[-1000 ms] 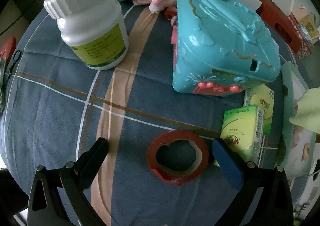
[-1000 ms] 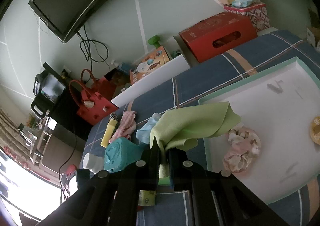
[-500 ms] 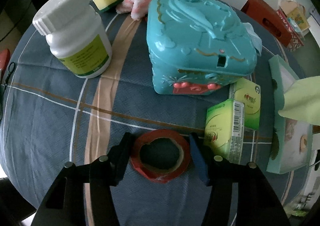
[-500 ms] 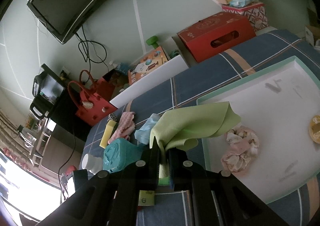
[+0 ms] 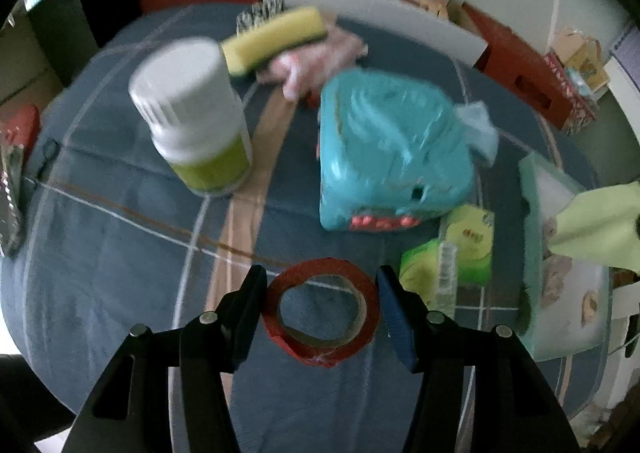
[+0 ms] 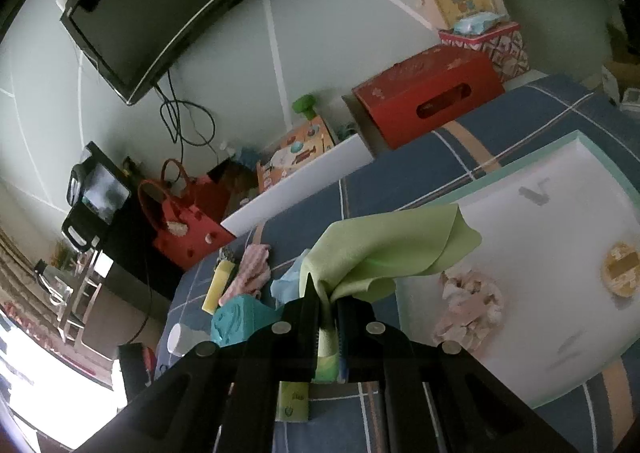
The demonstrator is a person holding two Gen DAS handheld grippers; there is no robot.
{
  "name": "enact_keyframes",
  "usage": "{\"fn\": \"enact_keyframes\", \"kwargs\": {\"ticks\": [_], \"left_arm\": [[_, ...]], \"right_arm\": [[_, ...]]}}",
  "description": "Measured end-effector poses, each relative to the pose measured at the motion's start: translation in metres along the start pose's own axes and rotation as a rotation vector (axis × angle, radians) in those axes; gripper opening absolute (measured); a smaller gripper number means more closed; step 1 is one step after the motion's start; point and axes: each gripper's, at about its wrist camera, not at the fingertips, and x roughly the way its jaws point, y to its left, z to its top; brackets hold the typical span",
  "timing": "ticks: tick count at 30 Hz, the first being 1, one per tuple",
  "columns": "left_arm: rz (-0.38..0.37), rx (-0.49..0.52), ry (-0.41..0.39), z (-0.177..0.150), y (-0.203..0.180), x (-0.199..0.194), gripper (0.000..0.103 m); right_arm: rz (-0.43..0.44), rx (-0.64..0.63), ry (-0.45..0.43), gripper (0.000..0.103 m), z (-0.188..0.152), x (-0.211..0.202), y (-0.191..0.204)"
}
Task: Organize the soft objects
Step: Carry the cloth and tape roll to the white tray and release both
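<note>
- Left gripper (image 5: 322,303): clamped halfway on the red tape roll (image 5: 321,311), lifted above open blue cloth.
- Right gripper (image 6: 327,307): pinched tight on the green cloth (image 6: 390,251), held by the tray (image 6: 576,277) edge.

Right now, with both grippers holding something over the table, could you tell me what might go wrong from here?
1. The left gripper clamps the red tape roll only by its rounded sides, so it may twist or slip out.
2. The green cloth hangs loose from the right gripper, pinched at one corner; it may drag across the white tray or slide free.
3. The white bottle stands near the left gripper's path and could be knocked over.
</note>
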Motion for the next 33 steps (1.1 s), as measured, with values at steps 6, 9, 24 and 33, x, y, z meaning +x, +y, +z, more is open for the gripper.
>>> {"fn": "enact_keyframes", "kwargs": {"ticks": [6, 9, 24, 33], "left_arm": [[0.007, 0.021, -0.094, 0.004, -0.002, -0.036, 0.058], [0.004, 0.049, -0.124, 0.001, -0.006, -0.05, 0.058], [-0.077, 0.242, -0.108, 0.022, -0.106, -0.041, 0.058], [-0.181, 0.397, -0.102, 0.034, -0.199, -0.015, 0.058]], "right_arm": [[-0.025, 0.034, -0.012, 0.008, 0.008, -0.004, -0.009], [-0.064, 0.044, -0.043, 0.008, 0.015, -0.011, -0.016], [-0.266, 0.233, -0.128, 0.008, 0.046, -0.038, -0.101], [-0.306, 0.298, -0.152, 0.008, 0.056, -0.041, -0.141]]}}
